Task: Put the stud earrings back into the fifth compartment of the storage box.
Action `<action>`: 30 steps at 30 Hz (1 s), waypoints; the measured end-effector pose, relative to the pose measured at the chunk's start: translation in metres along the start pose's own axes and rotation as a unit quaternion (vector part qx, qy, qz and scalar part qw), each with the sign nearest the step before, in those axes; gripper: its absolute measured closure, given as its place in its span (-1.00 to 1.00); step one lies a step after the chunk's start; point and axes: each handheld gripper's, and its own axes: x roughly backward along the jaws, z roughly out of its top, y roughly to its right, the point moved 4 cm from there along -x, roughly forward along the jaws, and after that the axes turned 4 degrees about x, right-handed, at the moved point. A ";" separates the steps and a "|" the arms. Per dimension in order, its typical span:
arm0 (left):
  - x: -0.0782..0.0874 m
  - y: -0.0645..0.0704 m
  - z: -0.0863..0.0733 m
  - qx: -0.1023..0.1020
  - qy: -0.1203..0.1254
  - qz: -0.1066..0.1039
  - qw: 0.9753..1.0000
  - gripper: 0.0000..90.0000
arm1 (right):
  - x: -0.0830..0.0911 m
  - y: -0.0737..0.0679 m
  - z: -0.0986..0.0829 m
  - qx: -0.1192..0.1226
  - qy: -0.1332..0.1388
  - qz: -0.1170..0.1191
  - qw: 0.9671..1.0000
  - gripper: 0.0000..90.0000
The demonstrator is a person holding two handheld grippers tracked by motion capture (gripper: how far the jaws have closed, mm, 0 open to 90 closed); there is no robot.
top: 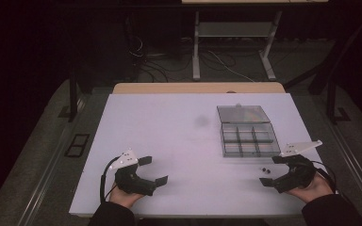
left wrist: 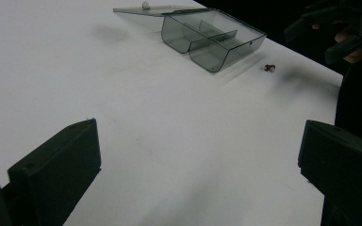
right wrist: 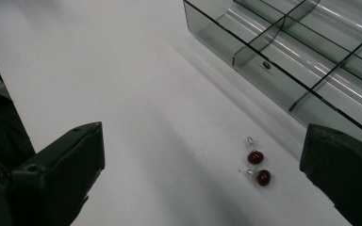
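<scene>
Two small dark red stud earrings (right wrist: 259,165) lie side by side on the white table, just in front of a clear grey compartment box (right wrist: 264,73). The box (top: 223,141) sits at the right of the table with its lid (top: 242,114) folded back flat. My right gripper (top: 271,170) is open and hovers over the earrings (top: 264,169), which lie between its jaws in the right gripper view. My left gripper (top: 153,170) is open at the near left with nothing between its jaws. In the left gripper view the box (left wrist: 207,56) and the earrings (left wrist: 269,68) lie far ahead.
The white table top (top: 169,127) has a wooden strip (top: 198,88) along its far edge. Beyond it stand a desk frame (top: 231,42) and floor cables. The right gripper (left wrist: 339,28) and its hand appear at the top right of the left gripper view.
</scene>
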 end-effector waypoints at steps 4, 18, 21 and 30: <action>0.000 0.000 0.000 0.001 0.000 0.001 1.000 -1.00 | 0.000 0.004 0.001 0.008 -0.016 0.000 1.000 -0.99; 0.000 0.000 0.000 -0.003 -0.003 -0.001 1.000 -1.00 | -0.018 0.015 -0.001 0.033 -0.069 0.009 0.997 -0.99; 0.000 0.000 0.000 -0.003 -0.003 -0.001 1.000 -1.00 | -0.022 0.018 -0.004 0.045 -0.082 0.012 0.996 -0.84; -0.001 0.001 -0.001 -0.005 -0.005 -0.003 1.000 -1.00 | -0.026 0.025 -0.011 0.059 -0.097 0.016 0.993 -0.36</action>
